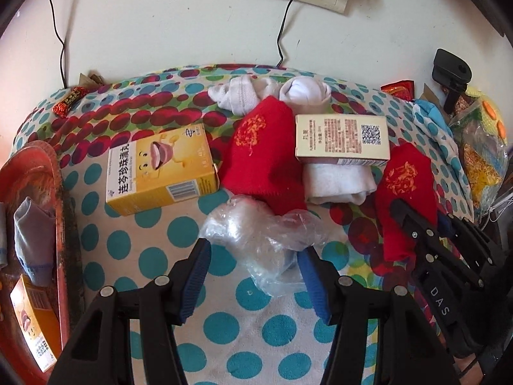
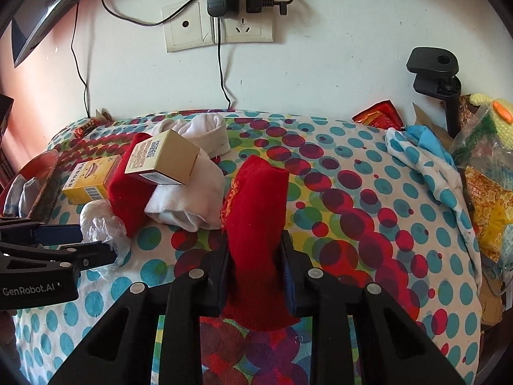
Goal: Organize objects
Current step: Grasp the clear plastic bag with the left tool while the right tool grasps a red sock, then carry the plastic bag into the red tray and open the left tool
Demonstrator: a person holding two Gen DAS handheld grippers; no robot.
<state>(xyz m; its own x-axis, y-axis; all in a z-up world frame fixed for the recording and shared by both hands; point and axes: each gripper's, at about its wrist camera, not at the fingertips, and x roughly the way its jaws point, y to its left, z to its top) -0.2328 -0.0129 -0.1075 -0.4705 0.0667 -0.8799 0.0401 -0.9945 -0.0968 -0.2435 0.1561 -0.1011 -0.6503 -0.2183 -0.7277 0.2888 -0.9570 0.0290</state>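
Your right gripper [image 2: 255, 256] is pinching the red embroidered sock [image 2: 256, 199] between its fingers; your left gripper [image 1: 253, 253] is spreading around the crumpled clear plastic bag [image 1: 263, 234], which risks slipping out.

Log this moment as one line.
left gripper: open around plastic bag | right gripper: shut on red sock | surface: dotted cloth

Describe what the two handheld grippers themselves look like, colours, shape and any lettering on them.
Both are black plastic. The left gripper has angular linkage arms with triangular cut-outs, round silver pivot pins and ribbed blue pads. From the right wrist view its body reads "GenRobot.AI" in white. The right gripper looks the same build; seen from the left wrist view, it carries white "DAS" lettering. No cables or sleeves show.
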